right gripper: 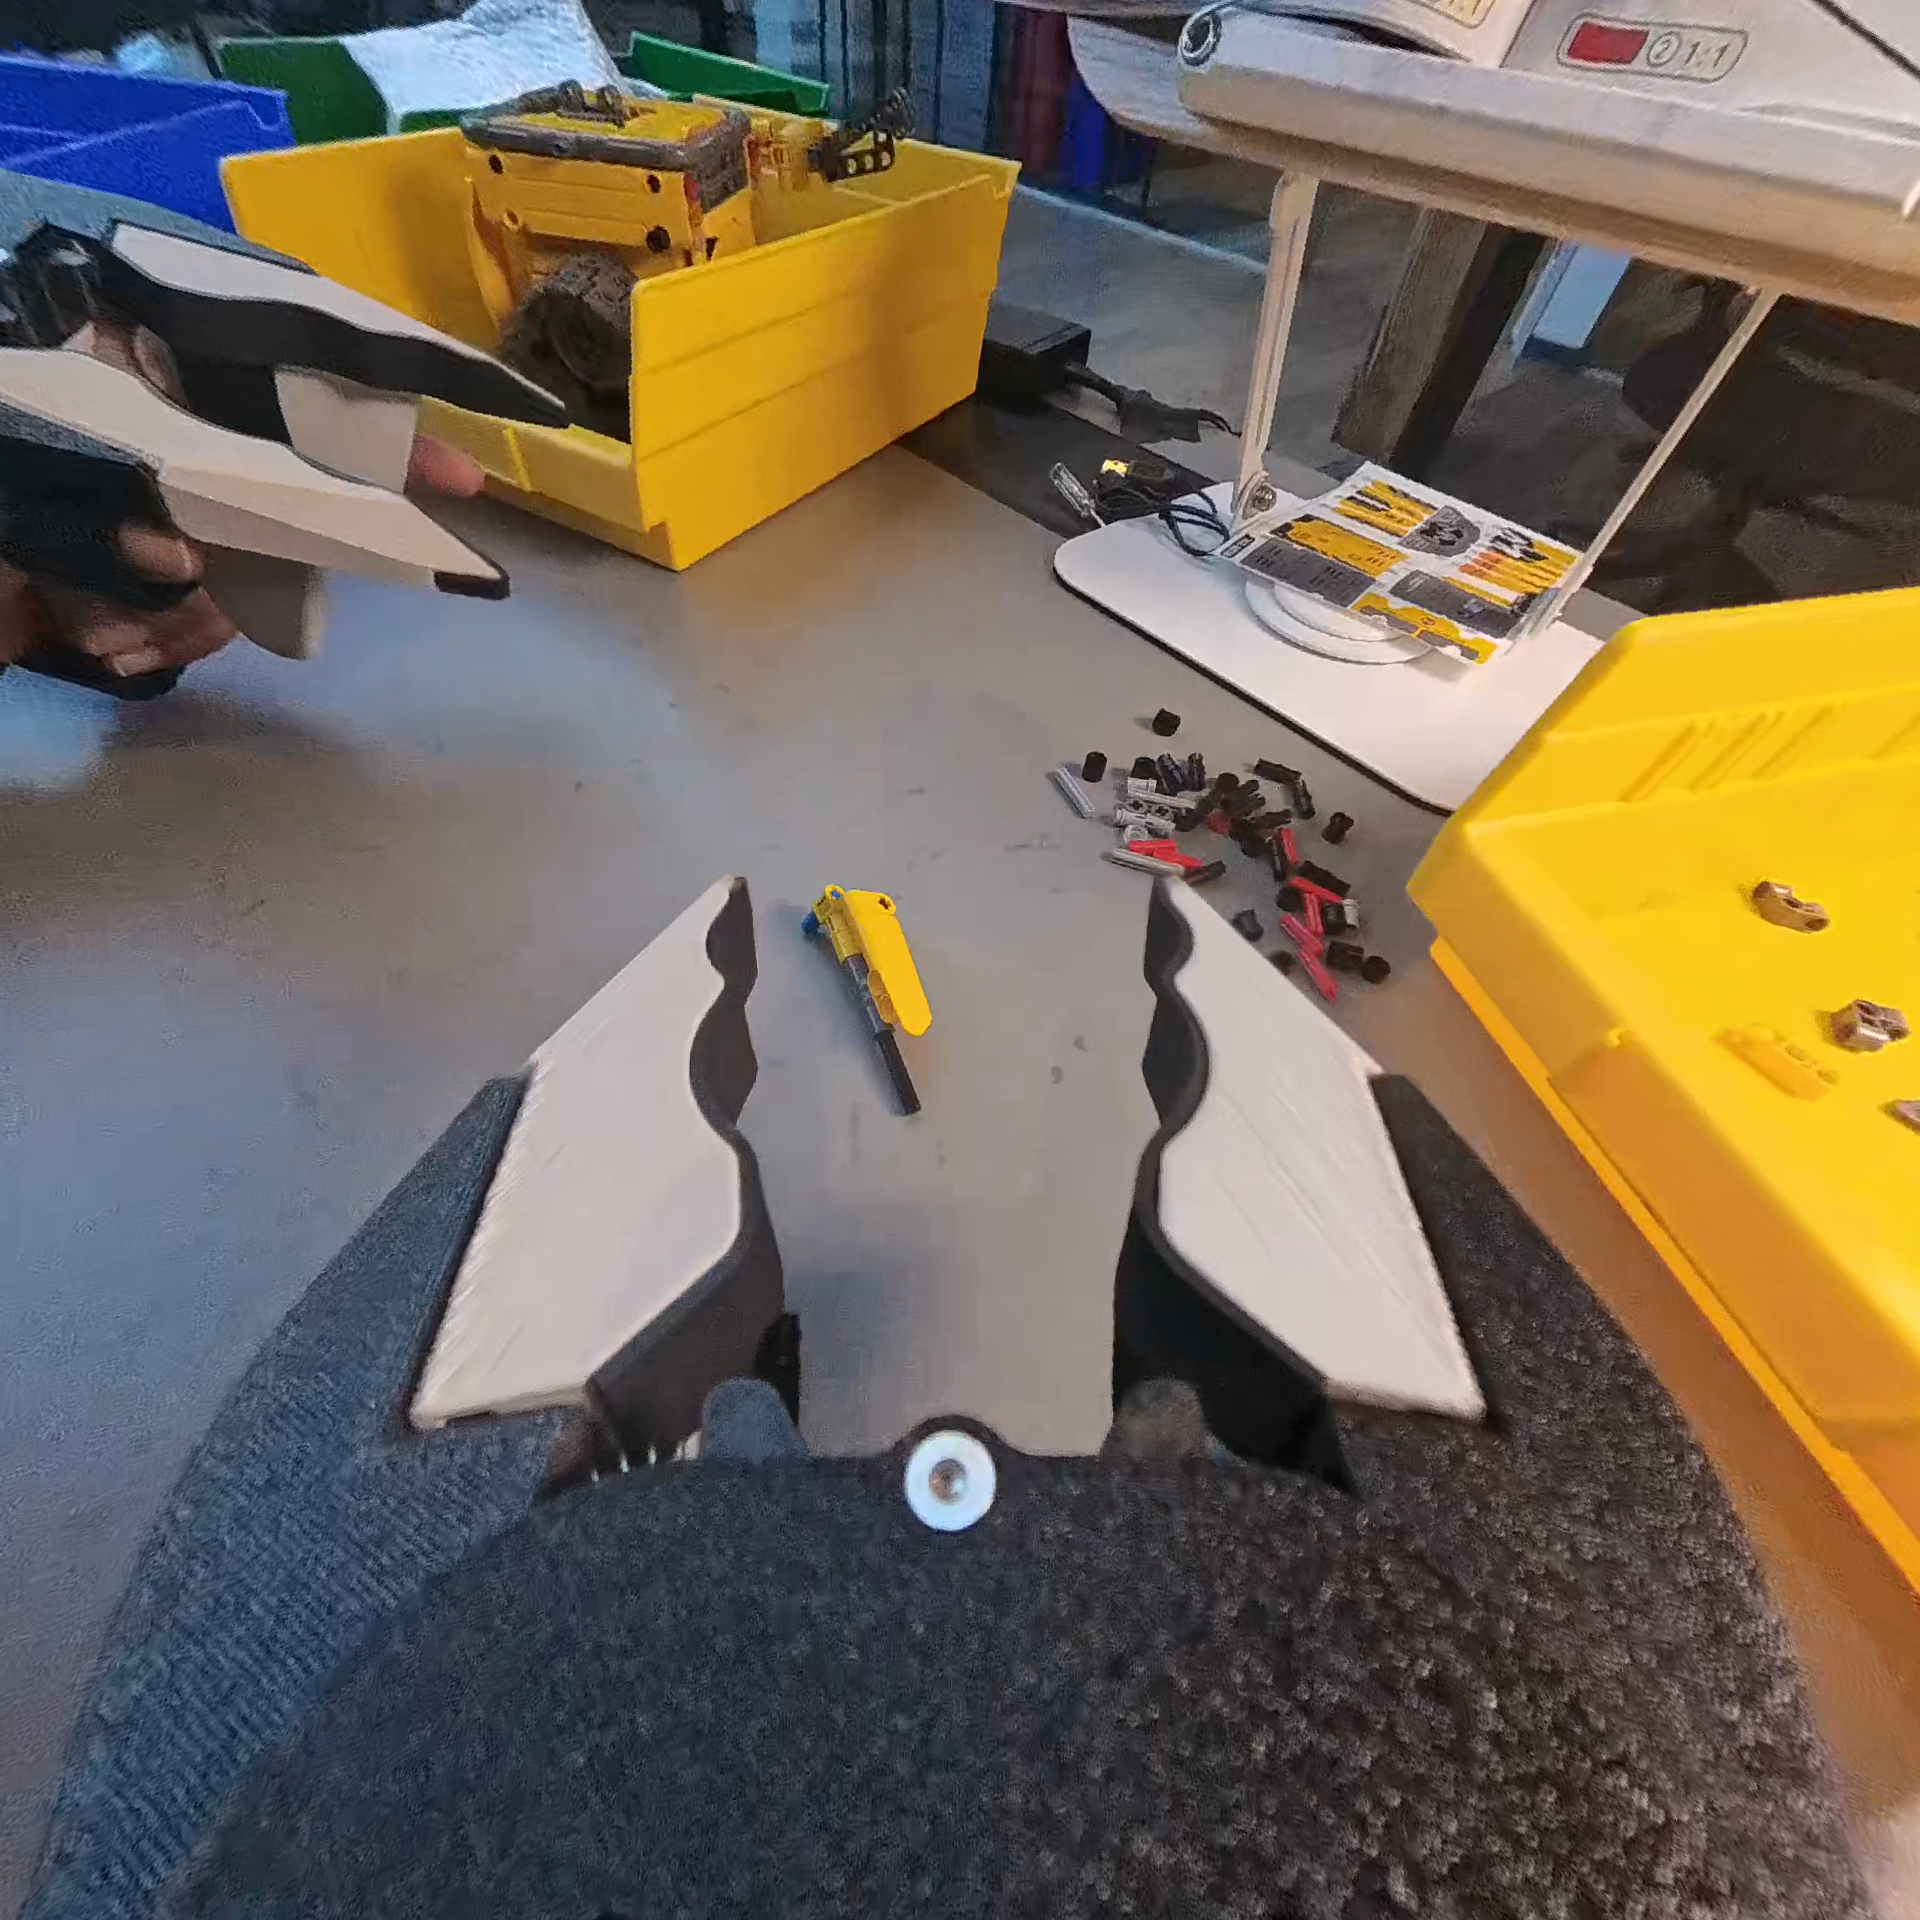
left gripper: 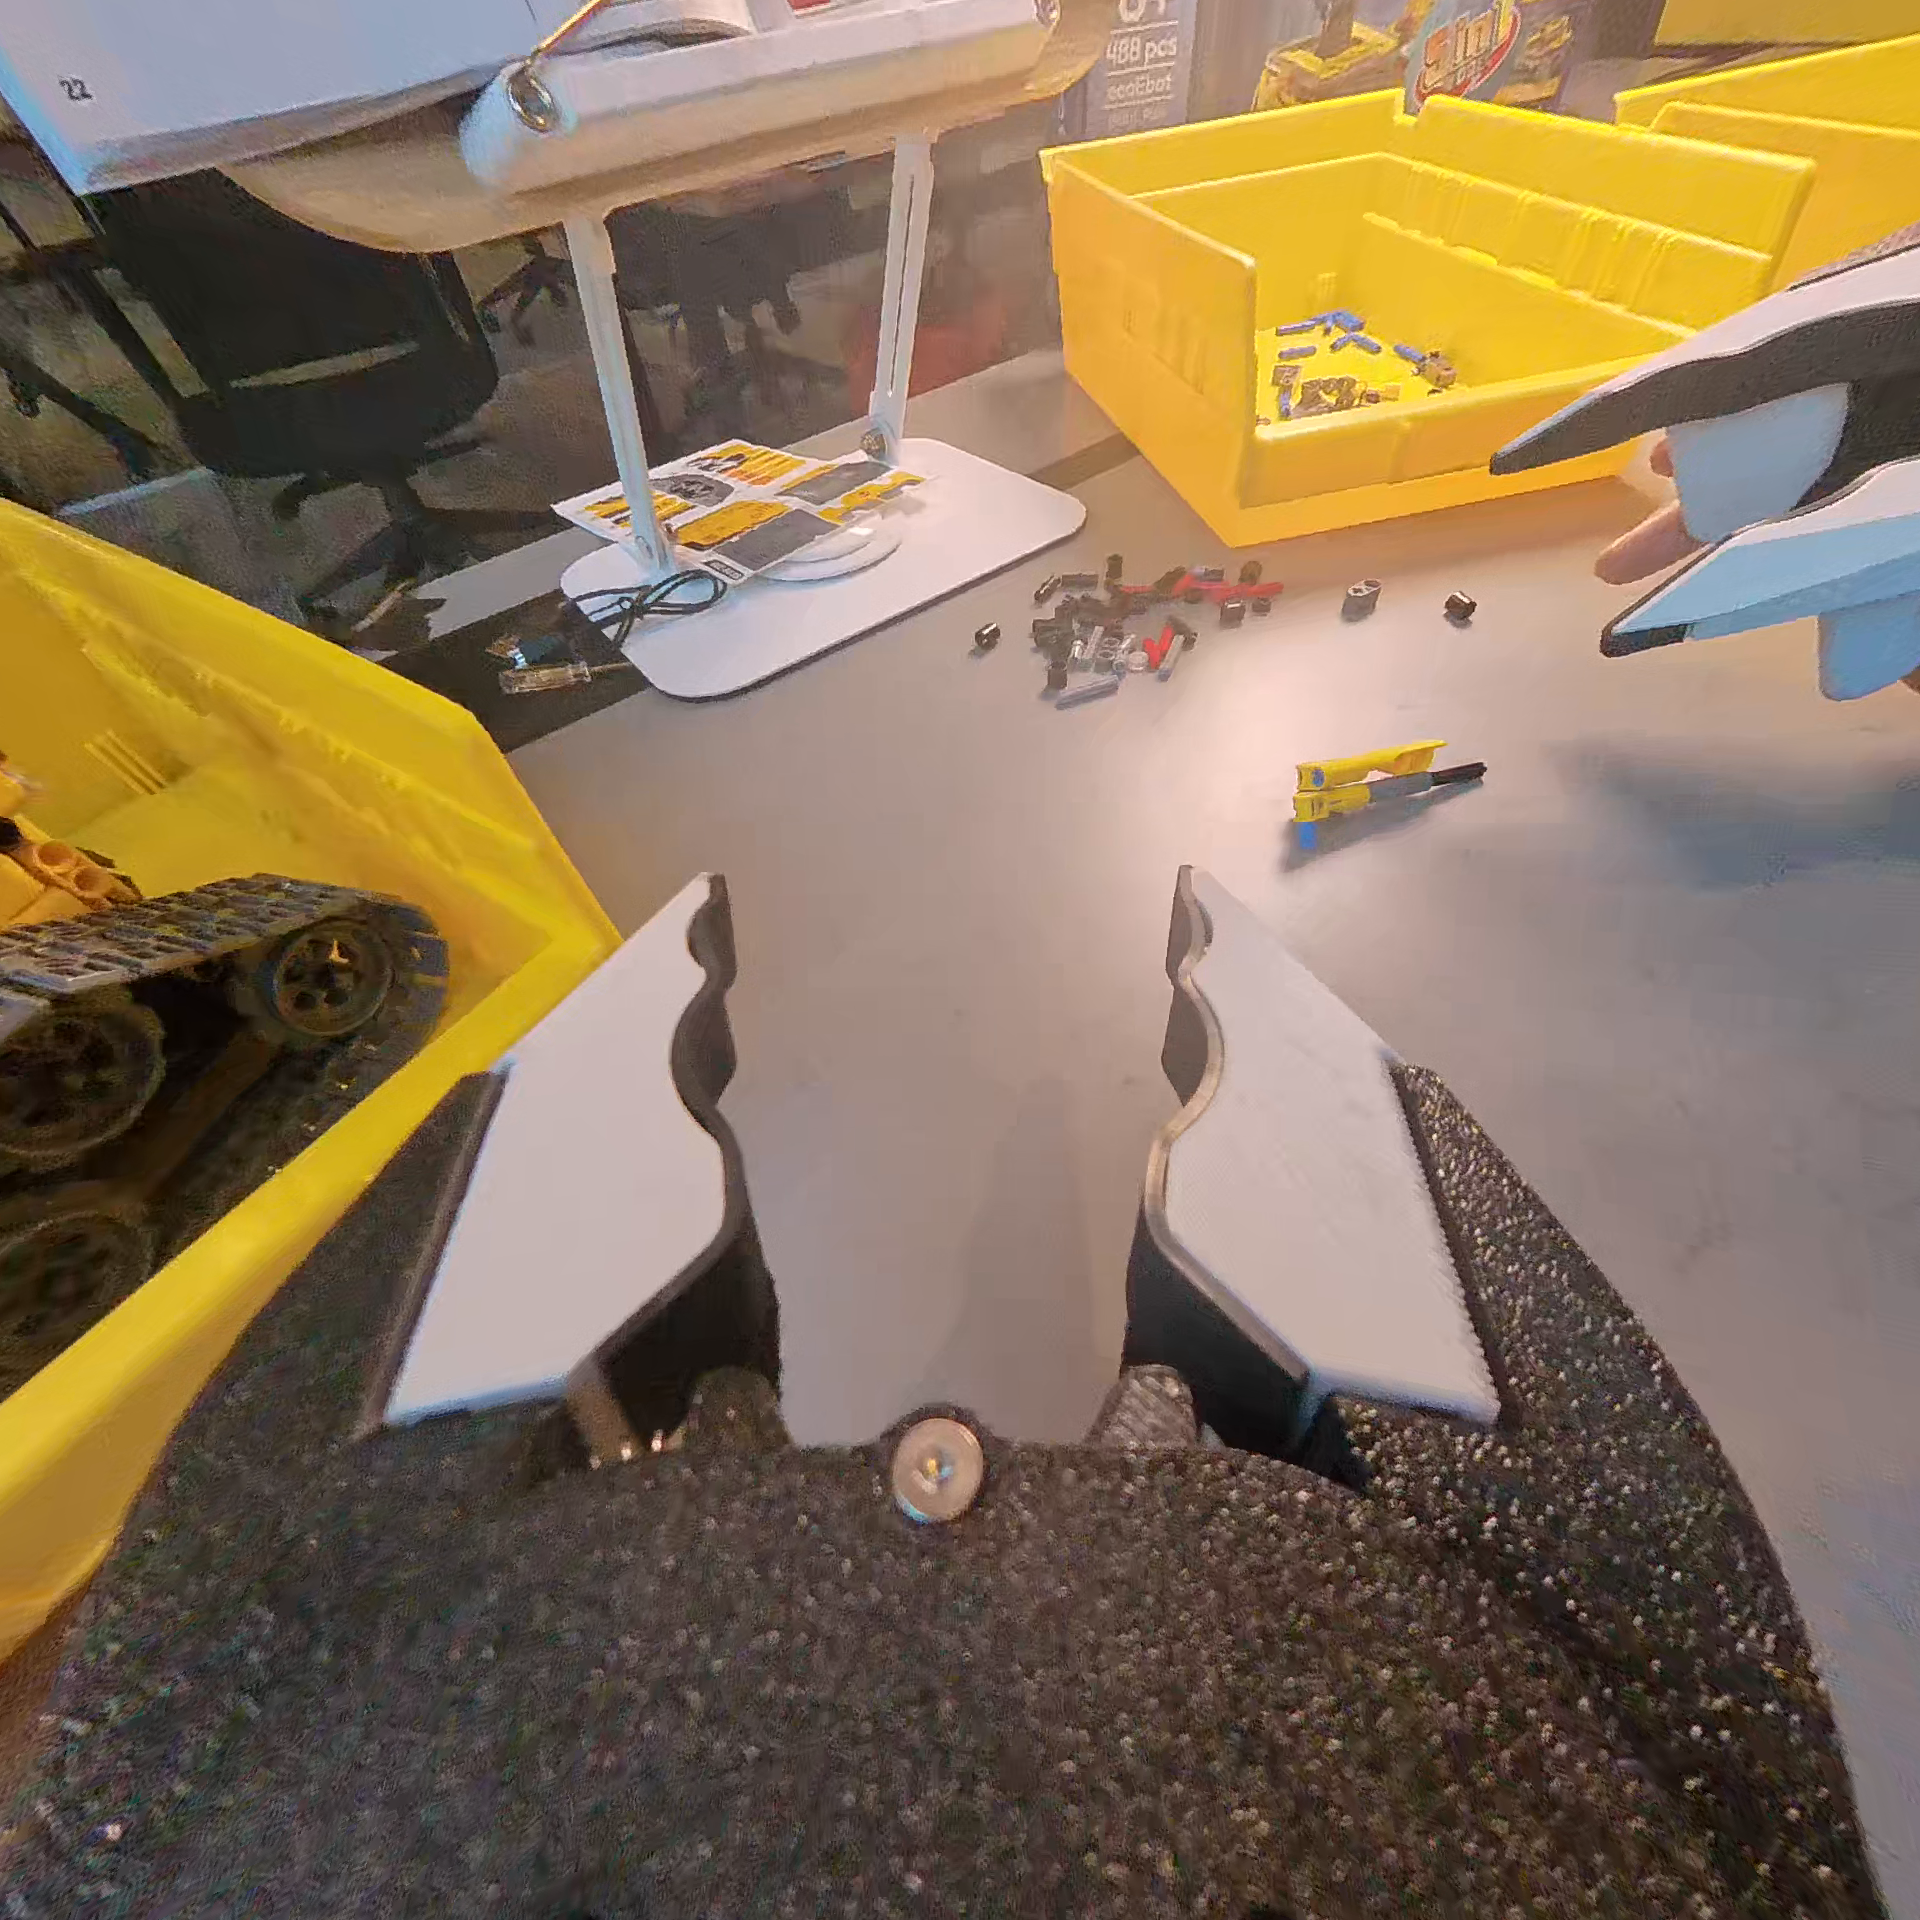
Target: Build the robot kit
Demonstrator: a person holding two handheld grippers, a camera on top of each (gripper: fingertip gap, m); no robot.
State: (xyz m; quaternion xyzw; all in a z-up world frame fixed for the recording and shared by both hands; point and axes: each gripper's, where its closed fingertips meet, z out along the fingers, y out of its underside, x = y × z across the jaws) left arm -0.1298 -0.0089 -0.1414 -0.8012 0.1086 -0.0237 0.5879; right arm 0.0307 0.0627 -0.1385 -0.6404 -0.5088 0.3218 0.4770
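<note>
Jaws of both grippers gape empty over grey table (right gripper: 520,935); yellow bins flank.

I see two grippers (left gripper: 951,904) (right gripper: 945,909), three yellow bins (left gripper: 1153,312), one toy digger (right gripper: 603,208), one stand (right gripper: 1330,665).
</note>
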